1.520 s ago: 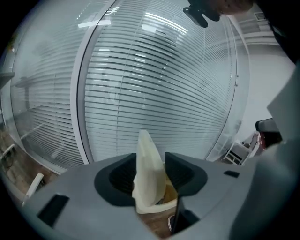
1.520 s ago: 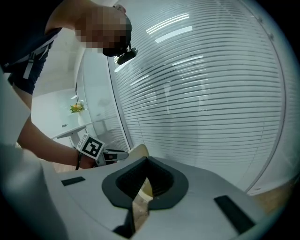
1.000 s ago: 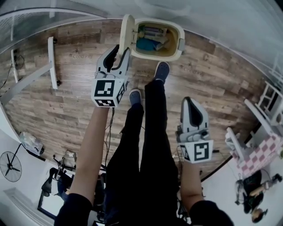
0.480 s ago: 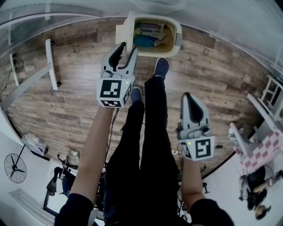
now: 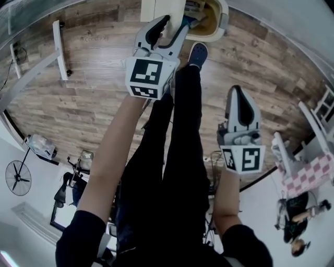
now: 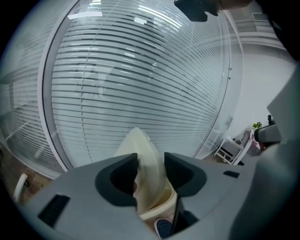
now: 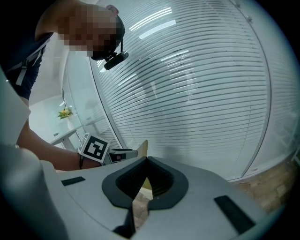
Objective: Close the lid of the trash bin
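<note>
The cream trash bin stands open at the top edge of the head view, with rubbish inside and its lid raised on its left side. My left gripper reaches up to that lid. In the left gripper view the lid stands edge-on between the two pads, above the bin rim. The jaws have just been opening and stand apart around the lid. My right gripper hangs lower at the right, shut with nothing in it, well short of the bin. Its own view shows the lid's tip.
The person's dark legs and a blue shoe stand just before the bin on the wood floor. A glass wall with blinds rises behind it. A white bar lies at left, a fan lower left, a chequered seat at right.
My left gripper has moved forward up to the raised lid and its jaws stand wider. The bin has slid to the top edge of the head view. The right gripper has barely shifted.
</note>
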The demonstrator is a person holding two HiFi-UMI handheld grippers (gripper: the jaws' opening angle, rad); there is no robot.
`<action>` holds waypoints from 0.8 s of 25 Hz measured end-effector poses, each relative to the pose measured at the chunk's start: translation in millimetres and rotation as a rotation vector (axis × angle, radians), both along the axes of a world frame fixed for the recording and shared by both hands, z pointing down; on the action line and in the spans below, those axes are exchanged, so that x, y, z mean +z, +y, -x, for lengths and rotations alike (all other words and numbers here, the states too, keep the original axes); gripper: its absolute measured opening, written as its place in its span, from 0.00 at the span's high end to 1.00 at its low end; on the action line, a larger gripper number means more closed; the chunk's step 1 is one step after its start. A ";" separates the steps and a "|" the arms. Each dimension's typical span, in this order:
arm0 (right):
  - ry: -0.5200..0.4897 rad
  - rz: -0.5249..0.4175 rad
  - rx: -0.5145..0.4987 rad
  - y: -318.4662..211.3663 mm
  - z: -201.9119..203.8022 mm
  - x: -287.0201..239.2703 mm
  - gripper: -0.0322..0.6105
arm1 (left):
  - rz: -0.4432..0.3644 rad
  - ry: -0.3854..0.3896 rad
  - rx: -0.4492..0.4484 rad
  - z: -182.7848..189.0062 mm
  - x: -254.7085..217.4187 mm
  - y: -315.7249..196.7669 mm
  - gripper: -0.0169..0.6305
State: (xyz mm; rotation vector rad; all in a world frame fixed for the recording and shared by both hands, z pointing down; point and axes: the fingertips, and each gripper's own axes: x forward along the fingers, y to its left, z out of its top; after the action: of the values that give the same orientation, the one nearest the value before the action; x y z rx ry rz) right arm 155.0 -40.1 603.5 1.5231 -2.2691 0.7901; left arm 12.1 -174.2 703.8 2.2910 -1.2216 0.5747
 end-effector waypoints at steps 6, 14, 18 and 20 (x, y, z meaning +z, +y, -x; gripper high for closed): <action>-0.015 0.023 0.031 1.7 -10.4 7.7 0.95 | -0.004 0.025 0.018 -21.4 3.4 -11.8 0.69; -0.016 0.035 0.052 -3.0 -19.6 11.3 0.95 | 0.083 0.097 0.074 -51.1 21.8 -9.2 0.71; -0.019 0.039 0.052 -0.4 -22.7 12.6 0.95 | 0.124 0.102 0.116 -66.4 35.7 -2.8 0.73; -0.014 0.043 0.047 0.3 -23.4 15.6 0.95 | 0.137 0.091 0.147 -74.6 44.7 -0.1 0.73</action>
State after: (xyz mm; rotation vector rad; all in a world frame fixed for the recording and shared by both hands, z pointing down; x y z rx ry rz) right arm 178.3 -39.8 619.1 1.5613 -2.2192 0.8588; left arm 86.7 -174.2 748.4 2.2762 -0.9471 0.5802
